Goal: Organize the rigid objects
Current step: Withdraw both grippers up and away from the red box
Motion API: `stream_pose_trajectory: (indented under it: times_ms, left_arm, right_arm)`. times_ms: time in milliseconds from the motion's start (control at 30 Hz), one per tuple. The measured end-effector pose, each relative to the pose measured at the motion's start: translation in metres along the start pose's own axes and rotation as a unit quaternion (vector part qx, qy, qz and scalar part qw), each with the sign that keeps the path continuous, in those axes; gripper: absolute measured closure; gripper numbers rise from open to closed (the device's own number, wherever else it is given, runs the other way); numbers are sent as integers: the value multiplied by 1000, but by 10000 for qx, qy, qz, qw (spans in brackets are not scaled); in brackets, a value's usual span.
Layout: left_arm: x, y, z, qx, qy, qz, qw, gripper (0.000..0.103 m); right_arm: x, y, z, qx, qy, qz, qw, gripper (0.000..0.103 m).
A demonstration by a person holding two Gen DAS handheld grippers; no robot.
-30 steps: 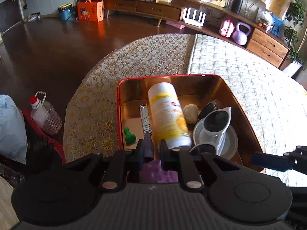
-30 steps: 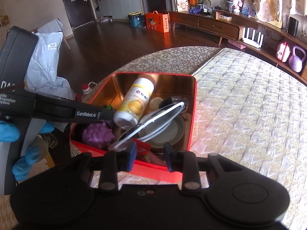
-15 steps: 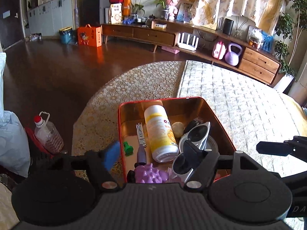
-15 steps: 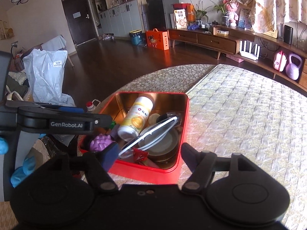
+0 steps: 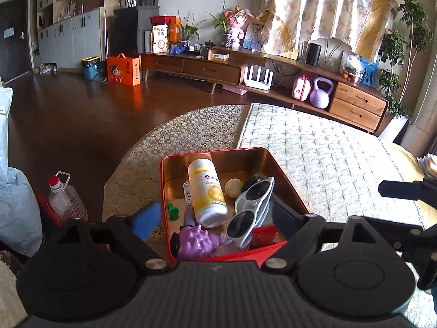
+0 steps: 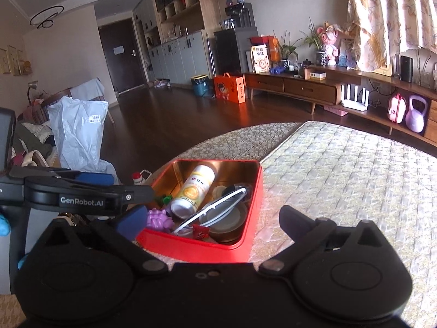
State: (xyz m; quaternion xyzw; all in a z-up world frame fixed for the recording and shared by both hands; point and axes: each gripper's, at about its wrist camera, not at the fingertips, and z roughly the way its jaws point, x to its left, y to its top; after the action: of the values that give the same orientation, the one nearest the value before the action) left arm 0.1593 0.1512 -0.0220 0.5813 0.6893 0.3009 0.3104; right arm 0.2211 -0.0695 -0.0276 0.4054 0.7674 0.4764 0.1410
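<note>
Jaws on my left gripper (image 5: 215, 224) and right gripper (image 6: 213, 222) have just been opening; both stand wide, nothing between them. Both sit farther back than a second ago. Bottle (image 5: 207, 191), goggles (image 5: 251, 210) and purple toy (image 5: 195, 242) lie inside the red tin (image 6: 196, 248). Judgement: placement complete.

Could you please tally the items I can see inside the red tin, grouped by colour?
Inside the red tin:
White and yellow: 1, bottle
White-framed: 1, goggles
Purple: 1, spiky toy
Green: 1, small piece
Beige: 1, ball
Silver: 1, nail clipper
Red: 1, wrapper
Total: 7
</note>
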Motion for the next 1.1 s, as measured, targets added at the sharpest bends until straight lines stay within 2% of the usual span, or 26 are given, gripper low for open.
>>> stream_pose_trajectory:
  times_ms: [100,267,600,933,1100]
  left_arm:
    - [0,-4,-6,-33,-50,-134,9999,1]
    - [0,-13,-14,-19,-49,-247,9997,1]
    - [-13,-27,-30,-67,3,-84,9999,1]
    - [-17,-36,-36,-146,-60,-45,9999,1]
    - [-15,-39,-36,-142,70,-47,9999,1]
  right_arm:
    - [-1,-1,-8,-98,-26,-26,9999,0]
    - [0,-5,-17,-219,-99,-28,9997,0]
    - [-1,-12,-26,-334,-142,72,9993,0]
    - [0,-20,-20,-222,-171,101,9996,0]
    - [-1,-20,-19,-168,-192,144,9996,0]
